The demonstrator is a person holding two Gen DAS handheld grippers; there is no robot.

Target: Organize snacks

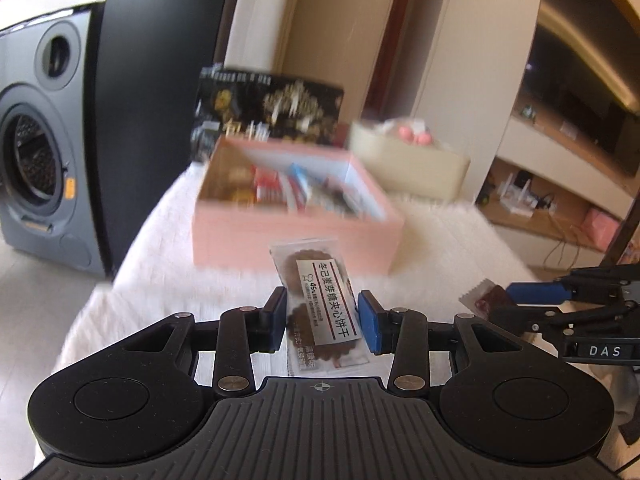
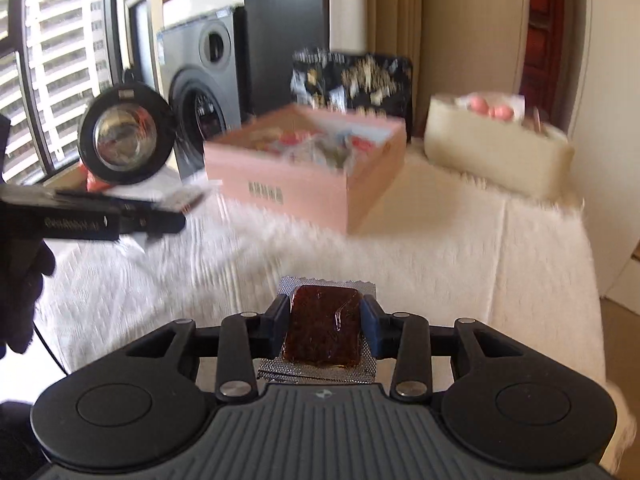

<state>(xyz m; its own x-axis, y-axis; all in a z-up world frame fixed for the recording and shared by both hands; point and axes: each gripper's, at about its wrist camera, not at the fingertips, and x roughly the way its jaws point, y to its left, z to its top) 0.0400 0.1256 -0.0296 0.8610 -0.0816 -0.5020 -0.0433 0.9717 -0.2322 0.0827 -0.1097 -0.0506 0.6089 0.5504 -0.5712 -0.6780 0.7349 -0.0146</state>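
My left gripper [image 1: 322,316] is shut on a clear-wrapped biscuit packet [image 1: 324,304] with a white label, held above the white cloth. My right gripper [image 2: 325,320] is shut on a dark brown snack bar [image 2: 322,330] in clear and silver wrap; it also shows at the right of the left wrist view [image 1: 486,300]. A pink box [image 1: 288,216] holding several snacks stands ahead on the table, also in the right wrist view [image 2: 296,184]. The left gripper body shows at the left of the right wrist view [image 2: 100,216].
A black and gold snack bag [image 1: 272,112] stands behind the pink box. A beige bin [image 2: 496,152] with pink items sits at the back right. A grey washing machine [image 1: 36,152] is to the left. The white cloth [image 2: 440,248] covers the table.
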